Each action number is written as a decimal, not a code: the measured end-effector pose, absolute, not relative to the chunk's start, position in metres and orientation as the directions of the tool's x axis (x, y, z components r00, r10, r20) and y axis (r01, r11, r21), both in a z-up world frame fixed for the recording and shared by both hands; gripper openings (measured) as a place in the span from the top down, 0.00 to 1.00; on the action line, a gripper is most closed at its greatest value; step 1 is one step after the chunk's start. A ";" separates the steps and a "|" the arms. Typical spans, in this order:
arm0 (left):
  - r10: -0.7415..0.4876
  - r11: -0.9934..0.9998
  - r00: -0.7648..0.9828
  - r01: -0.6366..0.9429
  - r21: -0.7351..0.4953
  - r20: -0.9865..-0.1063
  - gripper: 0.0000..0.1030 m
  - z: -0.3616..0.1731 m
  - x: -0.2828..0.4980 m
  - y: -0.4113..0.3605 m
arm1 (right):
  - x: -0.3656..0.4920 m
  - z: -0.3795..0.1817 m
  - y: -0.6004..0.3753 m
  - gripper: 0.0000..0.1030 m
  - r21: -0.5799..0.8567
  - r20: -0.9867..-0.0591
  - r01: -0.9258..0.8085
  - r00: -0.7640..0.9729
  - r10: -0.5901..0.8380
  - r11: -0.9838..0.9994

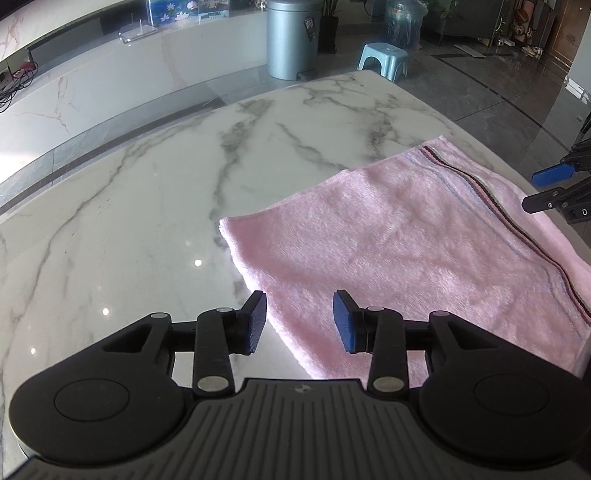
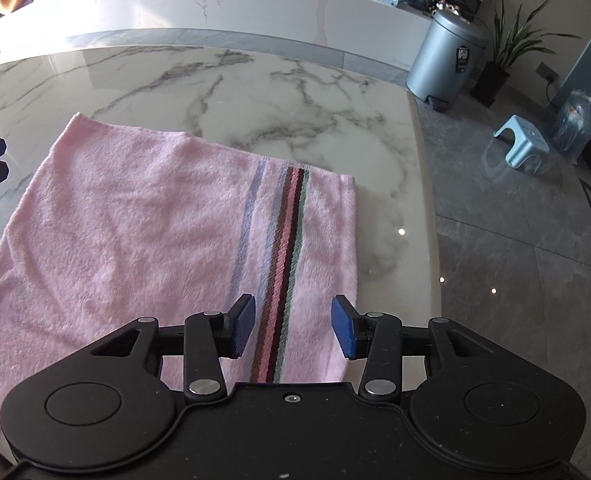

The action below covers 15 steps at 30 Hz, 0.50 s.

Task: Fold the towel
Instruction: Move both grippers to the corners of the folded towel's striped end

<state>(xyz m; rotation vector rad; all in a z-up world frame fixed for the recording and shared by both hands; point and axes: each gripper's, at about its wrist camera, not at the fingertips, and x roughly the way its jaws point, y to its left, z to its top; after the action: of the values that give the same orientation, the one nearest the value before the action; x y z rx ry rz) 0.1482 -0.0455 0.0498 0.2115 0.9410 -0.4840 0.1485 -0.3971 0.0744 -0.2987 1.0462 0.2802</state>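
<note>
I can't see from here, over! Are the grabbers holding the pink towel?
Left gripper open, empty. Right gripper open, empty. Pink striped terry towel lies folded flat on white marble table. Nothing in the way.

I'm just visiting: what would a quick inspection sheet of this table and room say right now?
Surface: marble table, glossy.
Job's things: pink towel lying flat, striped band near one end.
Clutter: nothing seen on the table.
Grippers: left gripper and right gripper both open, nothing between the pads, above the towel's near edge.
Cables: tangle on the far counter.
Surroundings: grey bin, blue stool, water bottle, potted plant.
</note>
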 end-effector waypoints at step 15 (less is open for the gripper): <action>-0.355 0.685 0.391 0.727 0.048 -0.849 0.60 0.030 0.004 -0.091 | 0.031 0.062 -0.388 0.67 -0.029 -0.925 -0.607 0.318 0.209 0.794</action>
<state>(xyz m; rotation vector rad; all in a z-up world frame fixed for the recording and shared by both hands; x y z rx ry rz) 0.0036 -0.0907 0.0301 0.4534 0.9379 -0.7173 0.0305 -0.3883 0.0619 -0.4092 1.1271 0.5569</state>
